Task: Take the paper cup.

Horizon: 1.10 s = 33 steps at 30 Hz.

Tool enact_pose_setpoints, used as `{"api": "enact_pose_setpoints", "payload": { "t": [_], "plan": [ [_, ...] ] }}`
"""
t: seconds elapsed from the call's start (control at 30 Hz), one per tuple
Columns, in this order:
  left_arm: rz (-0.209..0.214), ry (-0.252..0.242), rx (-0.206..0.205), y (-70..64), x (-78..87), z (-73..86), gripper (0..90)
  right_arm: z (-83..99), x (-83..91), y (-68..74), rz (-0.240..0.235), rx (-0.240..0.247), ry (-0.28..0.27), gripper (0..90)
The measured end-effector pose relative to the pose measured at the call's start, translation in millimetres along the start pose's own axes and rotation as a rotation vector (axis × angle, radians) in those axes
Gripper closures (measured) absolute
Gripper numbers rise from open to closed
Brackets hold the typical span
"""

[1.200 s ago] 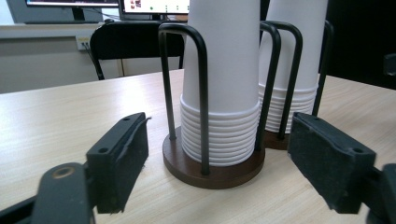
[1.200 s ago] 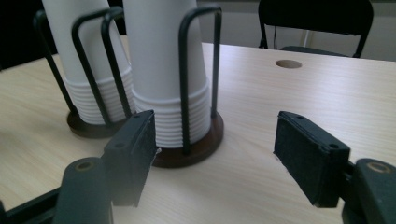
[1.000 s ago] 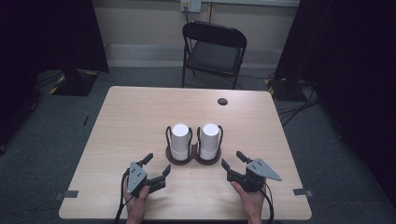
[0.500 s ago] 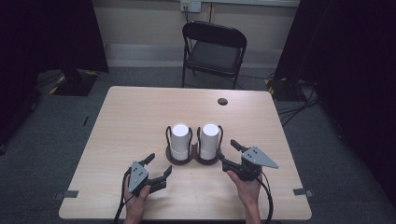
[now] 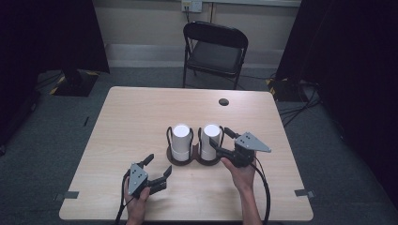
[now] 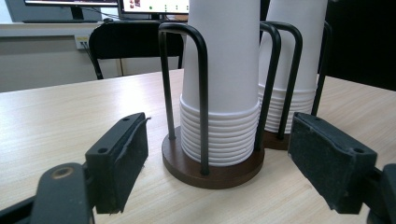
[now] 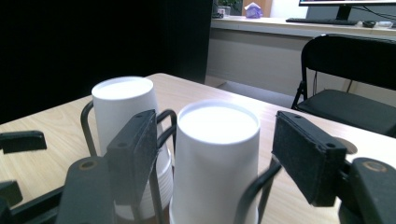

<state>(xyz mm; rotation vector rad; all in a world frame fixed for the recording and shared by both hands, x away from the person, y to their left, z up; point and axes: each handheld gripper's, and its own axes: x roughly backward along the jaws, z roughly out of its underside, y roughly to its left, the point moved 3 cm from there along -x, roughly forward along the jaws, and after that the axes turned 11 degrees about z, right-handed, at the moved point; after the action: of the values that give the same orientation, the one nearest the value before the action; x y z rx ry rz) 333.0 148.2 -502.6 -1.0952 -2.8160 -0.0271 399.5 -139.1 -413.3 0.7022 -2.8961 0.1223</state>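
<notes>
Left gripper (image 5: 157, 170) wide open, resting short of cup rack (image 5: 193, 158), unmoved. Right gripper (image 5: 220, 140) wide open, has advanced; jaws now flank right cup stack (image 5: 210, 140) in rack. Likely about to pinch top cup. Chair (image 5: 215, 51) beyond rack.

Both grippers are showing black bodies with flat, rectangular black-padded fingers (image 6: 119, 165), a screw hole near each tip. Right gripper (image 5: 221, 139) is carrying a grey three-cornered plate (image 5: 252, 142). Black cables (image 5: 265, 187) are trailing back along bare forearms.
</notes>
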Motion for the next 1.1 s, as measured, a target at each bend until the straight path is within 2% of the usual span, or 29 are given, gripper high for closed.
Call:
{"api": "enact_pose_setpoints", "payload": {
  "t": [0.27,0.57,0.9,1.1],
  "plan": [
    [0.002,-0.006,0.0,0.0,0.5,0.1,19.0,-9.6,-20.2,2.5,-0.017,0.013,0.013,27.6],
    [0.002,-0.008,0.001,0.2,0.8,0.1,19.0,-2.6,-40.2,5.1,-0.011,0.021,0.044,27.4],
    [0.006,-0.01,0.008,1.2,1.1,0.1,19.1,2.7,-47.7,2.0,-0.01,0.012,0.061,29.0],
    [0.0,-0.013,0.005,0.7,1.3,0.2,19.1,5.7,-50.5,3.7,-0.02,0.025,0.084,31.2]
  ]
}}
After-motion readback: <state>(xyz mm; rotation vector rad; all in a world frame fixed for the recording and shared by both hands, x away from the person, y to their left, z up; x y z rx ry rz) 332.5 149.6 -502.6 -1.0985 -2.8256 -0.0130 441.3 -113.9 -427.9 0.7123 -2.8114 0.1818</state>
